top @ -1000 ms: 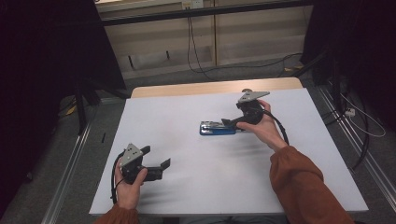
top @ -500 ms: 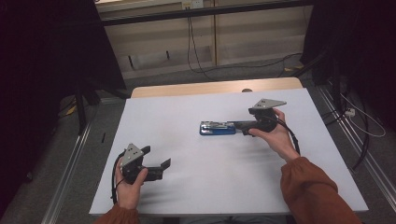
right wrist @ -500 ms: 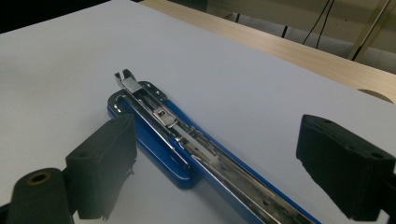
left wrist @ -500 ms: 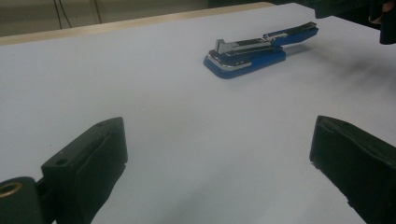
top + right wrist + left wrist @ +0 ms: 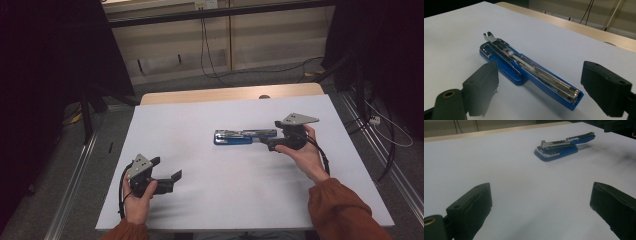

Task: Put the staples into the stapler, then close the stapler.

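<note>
A blue stapler (image 5: pixel 245 136), swung open flat with its metal staple rail facing up, lies on the white table (image 5: pixel 200 115) right of the middle. My right gripper (image 5: pixel 266 142) sits level at the stapler's right end and points left along it. In the right gripper view the stapler's (image 5: pixel 529 72) near end lies between the jaws of the right gripper (image 5: pixel 544 83). The jaws have just been closing a little, still wide and clear of it. My left gripper (image 5: pixel 166 169) rests open near the front left; its view shows the left gripper (image 5: pixel 541 200) with bare table between the jaws and the stapler (image 5: pixel 564 146) far off.
A wooden strip (image 5: pixel 225 94) runs along the table's far edge. Metal rails (image 5: pixel 75 170) flank the table on both sides, and cables (image 5: pixel 215 60) trail over the floor behind. Dark curtains stand at left and right.
My right hand has shifted rightward and toward the near edge, dropping slightly, from over the stapler's right end to just beyond it. The stapler and my left gripper have stayed put.
</note>
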Action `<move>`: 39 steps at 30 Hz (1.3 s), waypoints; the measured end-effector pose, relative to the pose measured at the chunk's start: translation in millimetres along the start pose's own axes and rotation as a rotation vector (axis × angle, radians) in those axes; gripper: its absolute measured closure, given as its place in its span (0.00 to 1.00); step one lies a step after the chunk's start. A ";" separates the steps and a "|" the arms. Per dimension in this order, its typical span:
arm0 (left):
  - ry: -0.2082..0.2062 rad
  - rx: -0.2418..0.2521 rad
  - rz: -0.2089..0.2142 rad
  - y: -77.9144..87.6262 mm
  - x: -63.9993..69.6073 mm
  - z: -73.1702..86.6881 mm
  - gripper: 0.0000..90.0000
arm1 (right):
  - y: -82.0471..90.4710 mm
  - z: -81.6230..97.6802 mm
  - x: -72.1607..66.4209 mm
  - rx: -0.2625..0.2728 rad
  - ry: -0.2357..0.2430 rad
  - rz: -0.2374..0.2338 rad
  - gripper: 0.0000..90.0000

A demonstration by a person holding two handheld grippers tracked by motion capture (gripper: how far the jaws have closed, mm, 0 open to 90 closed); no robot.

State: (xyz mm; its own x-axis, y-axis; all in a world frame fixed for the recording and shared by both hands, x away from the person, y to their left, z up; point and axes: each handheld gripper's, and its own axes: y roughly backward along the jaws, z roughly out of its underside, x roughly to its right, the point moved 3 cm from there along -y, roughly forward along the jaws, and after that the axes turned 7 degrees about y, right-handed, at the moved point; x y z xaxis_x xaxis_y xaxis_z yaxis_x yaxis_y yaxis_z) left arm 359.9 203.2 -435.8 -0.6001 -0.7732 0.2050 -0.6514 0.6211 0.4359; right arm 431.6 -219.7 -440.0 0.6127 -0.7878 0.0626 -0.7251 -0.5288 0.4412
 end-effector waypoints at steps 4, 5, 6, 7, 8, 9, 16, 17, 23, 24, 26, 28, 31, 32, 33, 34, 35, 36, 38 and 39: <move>0.004 -0.001 -0.001 1.7 -0.6 0.8 0.05 | 9.5 3.2 -0.8 0.014 0.000 0.014 0.18; 0.004 -0.001 -0.003 2.1 -0.8 0.9 0.05 | 11.7 4.0 -1.1 0.019 -0.002 0.016 0.19; 0.004 0.000 -0.003 2.3 -0.8 1.0 0.05 | 13.8 4.8 -1.3 0.021 -0.001 0.019 0.19; 0.002 0.000 -0.004 2.8 -0.8 1.1 0.05 | 15.7 5.4 -1.4 0.026 0.004 0.024 0.19; 0.003 0.001 -0.005 3.0 -0.8 1.1 0.05 | 17.7 6.0 -1.6 0.029 0.006 0.028 0.19; 0.005 0.002 -0.004 3.1 -0.7 1.0 0.05 | 19.6 6.5 -2.0 0.030 0.001 0.030 0.19; 0.003 -0.003 -0.007 1.2 0.0 0.5 0.05 | 33.3 13.3 -3.2 0.061 0.012 0.050 0.30; 0.000 -0.001 -0.007 0.9 0.3 0.3 0.05 | 35.0 14.6 -3.6 0.064 0.015 0.054 0.32; -0.001 0.003 -0.011 0.5 1.9 -0.8 0.04 | 40.4 24.4 -4.1 0.054 -0.013 0.037 0.44; -0.002 0.002 -0.008 -0.1 2.2 -1.0 0.04 | 41.4 25.7 -3.9 0.053 -0.018 0.036 0.47; -0.011 0.003 -0.005 -1.1 2.5 -1.9 0.04 | 43.3 27.9 -3.1 0.053 -0.025 0.030 0.54; -0.009 0.002 0.000 -3.8 3.2 -2.3 0.04 | 45.1 30.2 -2.3 0.055 -0.030 0.027 0.61; -0.005 -0.014 -0.011 -8.0 2.4 -1.9 0.05 | 46.1 33.4 -1.4 0.040 -0.028 0.029 0.71; 0.007 -0.020 -0.011 -9.2 2.0 -1.8 0.05 | 45.9 34.4 -1.3 0.033 -0.039 0.019 0.75; 0.032 -0.027 -0.002 -11.5 1.6 -1.7 0.05 | 45.7 35.2 -1.1 0.032 -0.045 0.014 0.78; 0.057 -0.037 0.018 -14.3 1.3 -2.3 0.05 | 45.5 36.3 -0.8 0.028 -0.048 0.015 0.82; 0.059 -0.040 0.032 -16.4 2.1 -3.8 0.07 | 45.1 37.7 -0.6 0.027 -0.053 0.009 0.88; 0.051 -0.036 0.039 -18.2 4.0 -5.7 0.08 | 44.9 38.8 -0.4 0.026 -0.053 0.005 0.91; 0.024 -0.030 0.035 -21.1 7.6 -9.7 0.07 | 44.3 40.2 -1.4 0.024 -0.056 0.001 0.98; 0.022 -0.026 0.043 -22.5 9.8 -11.4 0.07 | 44.6 40.1 -2.4 0.029 -0.047 0.011 1.00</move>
State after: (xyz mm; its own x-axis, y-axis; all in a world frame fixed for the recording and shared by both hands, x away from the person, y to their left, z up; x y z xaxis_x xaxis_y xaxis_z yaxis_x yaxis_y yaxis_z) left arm 374.0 180.2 -433.6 -0.6169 -0.7486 0.2427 -0.6126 0.6504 0.4491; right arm 385.2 -254.1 -456.4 0.5896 -0.8073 0.0252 -0.7409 -0.5282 0.4147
